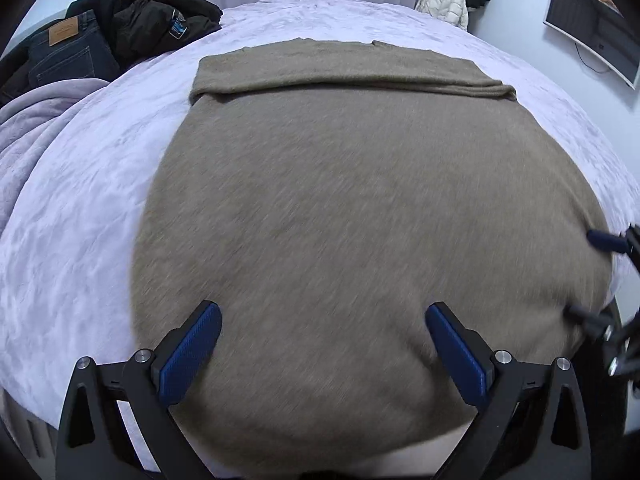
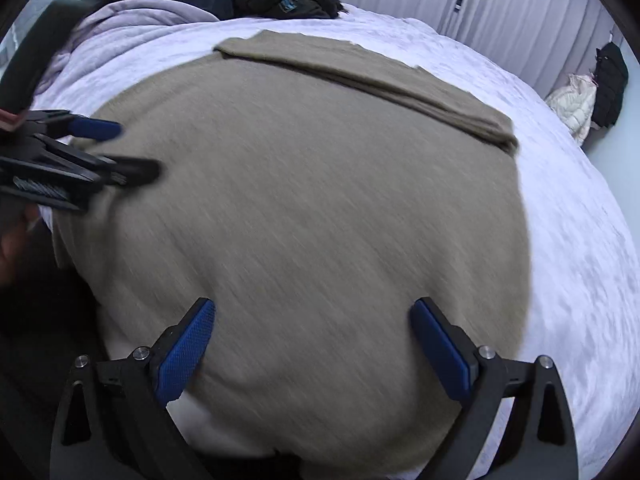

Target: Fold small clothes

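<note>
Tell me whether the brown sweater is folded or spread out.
Partly folded: the brown sweater lies flat, its far end doubled over.

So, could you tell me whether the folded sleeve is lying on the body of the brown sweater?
Touching. In the left wrist view the folded sleeve lies flat across the brown sweater, with no gap.

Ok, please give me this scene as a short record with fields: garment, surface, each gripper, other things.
garment: taupe knit garment, spread flat, far edge folded over
surface: pale lilac bed cover
left gripper: open, over near edge, holding nothing
right gripper: open, over near edge, holding nothing
other: dark blue jeans and black jacket at far left corner
</note>
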A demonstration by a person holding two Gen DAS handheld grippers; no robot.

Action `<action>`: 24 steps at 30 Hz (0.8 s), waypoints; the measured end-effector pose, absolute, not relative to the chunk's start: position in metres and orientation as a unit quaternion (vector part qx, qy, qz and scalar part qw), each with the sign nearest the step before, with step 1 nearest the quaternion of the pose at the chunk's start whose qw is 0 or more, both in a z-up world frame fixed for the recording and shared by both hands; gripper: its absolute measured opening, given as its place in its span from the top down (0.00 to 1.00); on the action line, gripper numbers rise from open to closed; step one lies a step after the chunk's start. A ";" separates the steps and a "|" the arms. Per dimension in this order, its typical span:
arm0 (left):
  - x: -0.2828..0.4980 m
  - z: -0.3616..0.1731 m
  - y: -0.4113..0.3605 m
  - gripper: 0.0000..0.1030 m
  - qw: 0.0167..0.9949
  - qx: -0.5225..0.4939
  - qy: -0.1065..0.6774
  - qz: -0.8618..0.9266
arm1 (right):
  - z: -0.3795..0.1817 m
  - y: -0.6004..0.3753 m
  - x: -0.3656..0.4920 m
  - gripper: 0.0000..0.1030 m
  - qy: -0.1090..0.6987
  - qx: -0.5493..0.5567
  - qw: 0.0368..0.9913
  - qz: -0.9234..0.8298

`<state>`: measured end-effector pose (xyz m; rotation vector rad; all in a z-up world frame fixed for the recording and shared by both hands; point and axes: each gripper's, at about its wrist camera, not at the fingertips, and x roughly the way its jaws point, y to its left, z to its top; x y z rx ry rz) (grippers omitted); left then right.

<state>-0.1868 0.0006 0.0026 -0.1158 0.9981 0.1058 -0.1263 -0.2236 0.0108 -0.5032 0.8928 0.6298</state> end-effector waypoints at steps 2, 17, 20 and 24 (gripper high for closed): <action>-0.194 0.003 0.006 0.00 0.874 -0.056 0.480 0.048 | 0.011 -0.241 -0.128 0.05 0.423 -0.230 0.826 0.294; -0.115 0.028 0.008 0.00 0.871 -0.108 0.474 0.075 | 0.058 -0.200 -0.076 0.05 0.422 -0.124 0.846 0.302; -0.118 0.006 -0.001 0.00 0.868 -0.067 0.485 0.079 | 0.036 -0.189 -0.066 0.05 0.433 -0.170 0.844 0.268; -0.154 0.011 0.022 0.00 0.879 -0.070 0.468 0.056 | 0.025 -0.229 -0.064 0.05 0.430 -0.136 0.850 0.270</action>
